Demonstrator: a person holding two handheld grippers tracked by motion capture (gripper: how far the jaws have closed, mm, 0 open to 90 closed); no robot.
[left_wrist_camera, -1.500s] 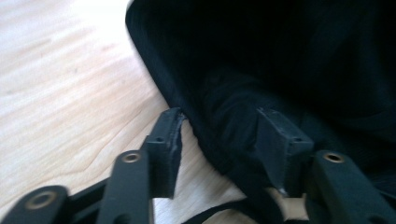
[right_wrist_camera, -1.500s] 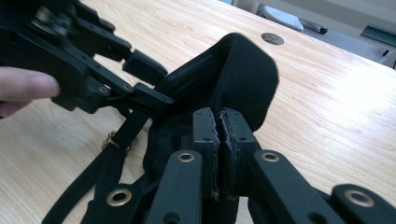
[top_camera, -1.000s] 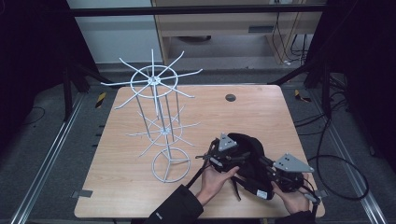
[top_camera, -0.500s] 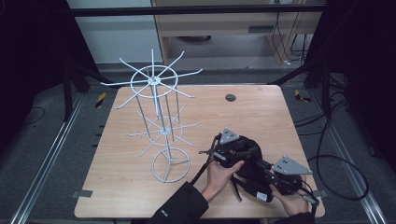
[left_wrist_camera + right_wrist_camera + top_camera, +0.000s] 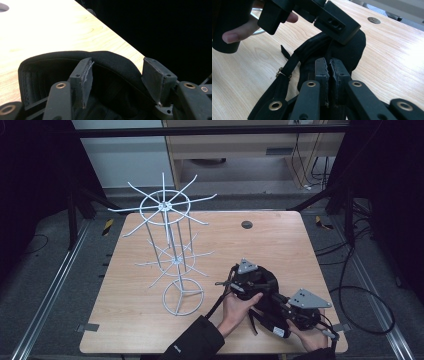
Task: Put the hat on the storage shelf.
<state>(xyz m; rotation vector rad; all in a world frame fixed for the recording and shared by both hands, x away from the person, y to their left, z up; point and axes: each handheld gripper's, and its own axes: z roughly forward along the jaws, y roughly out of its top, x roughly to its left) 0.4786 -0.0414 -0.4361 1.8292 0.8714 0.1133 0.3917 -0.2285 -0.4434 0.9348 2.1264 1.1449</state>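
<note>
While right gripper [image 5: 329, 65] pinches it, black cap [image 5: 110, 58] straddled by left gripper [image 5: 120, 75], jaws just opening.

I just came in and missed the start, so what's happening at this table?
A person works a black cap with a gripper in each hand at the near right of the wooden table. The right gripper is shut, pinching the cap's fabric. The left gripper has just been opening; its jaws stand apart around the cap's brim, with no pad clearly pressing on it. A white wire rack stands to the left, with nothing hanging on it.
</note>
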